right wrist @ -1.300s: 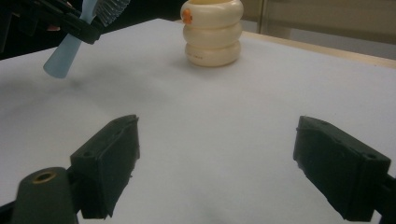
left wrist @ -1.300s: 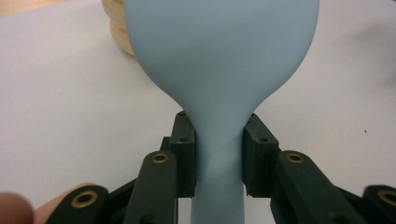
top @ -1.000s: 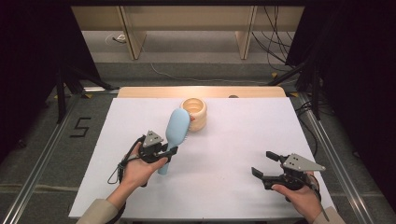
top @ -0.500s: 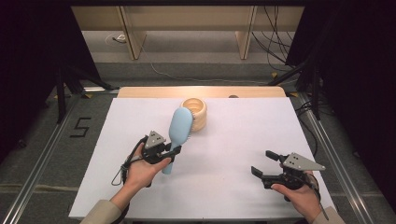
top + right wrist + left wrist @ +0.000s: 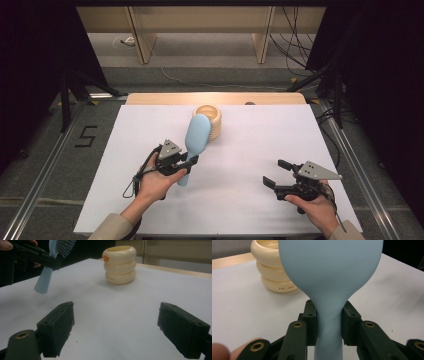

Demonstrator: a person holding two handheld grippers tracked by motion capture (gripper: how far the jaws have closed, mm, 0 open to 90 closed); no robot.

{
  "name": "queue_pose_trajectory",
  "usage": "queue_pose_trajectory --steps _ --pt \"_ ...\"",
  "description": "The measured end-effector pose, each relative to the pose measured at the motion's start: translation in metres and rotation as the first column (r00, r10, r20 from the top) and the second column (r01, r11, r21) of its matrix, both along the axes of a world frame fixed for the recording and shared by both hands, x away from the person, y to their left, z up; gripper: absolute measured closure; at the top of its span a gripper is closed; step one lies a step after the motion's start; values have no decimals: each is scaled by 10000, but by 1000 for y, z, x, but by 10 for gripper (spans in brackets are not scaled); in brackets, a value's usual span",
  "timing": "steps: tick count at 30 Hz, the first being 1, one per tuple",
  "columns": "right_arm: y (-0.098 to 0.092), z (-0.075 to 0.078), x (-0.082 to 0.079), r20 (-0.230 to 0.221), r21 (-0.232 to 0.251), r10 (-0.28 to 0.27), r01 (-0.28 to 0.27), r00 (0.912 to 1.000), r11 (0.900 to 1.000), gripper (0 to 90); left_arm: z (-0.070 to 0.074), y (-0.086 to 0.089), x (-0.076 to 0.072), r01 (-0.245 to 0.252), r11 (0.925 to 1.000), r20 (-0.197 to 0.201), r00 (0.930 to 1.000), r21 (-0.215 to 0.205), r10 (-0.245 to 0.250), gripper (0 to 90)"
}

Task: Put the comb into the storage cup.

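Note:
My left gripper is shut on the handle of a light blue hairbrush, held above the white table. In the left gripper view both pads clamp the narrow neck of the hairbrush, whose smooth back faces the camera. A cream ribbed holder stands just beyond the brush head; it also shows as the holder at upper left. My right gripper rests near the table's front right, jaws wide apart, nothing between them. From there the holder stands ahead and the hairbrush hangs at upper left.
The white table top is edged by a wooden strip at the back. Beyond it stand a shelf unit and cables on the floor. Metal rails run along both sides. Dark curtains close off left and right.
The hairbrush in my left gripper has tilted slightly, its head a little more upright. The right gripper has stayed in place.

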State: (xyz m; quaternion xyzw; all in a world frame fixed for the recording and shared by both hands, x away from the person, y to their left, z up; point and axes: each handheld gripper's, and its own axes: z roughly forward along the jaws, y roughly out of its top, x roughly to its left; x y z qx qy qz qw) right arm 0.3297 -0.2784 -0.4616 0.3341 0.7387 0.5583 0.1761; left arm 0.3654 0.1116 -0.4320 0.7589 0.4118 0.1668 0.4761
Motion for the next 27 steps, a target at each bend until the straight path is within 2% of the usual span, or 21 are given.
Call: queue_pose_trajectory --steps 12,27 --pt "34 2 9 -23 38 638 -638 9980 9980 145 4 -9 -1 147 9999 122 9998 -23 -146 696" --pt "55 0 17 -170 223 820 -816 9965 9964 141 7 -20 -2 331 9994 252 9991 -31 -330 696"
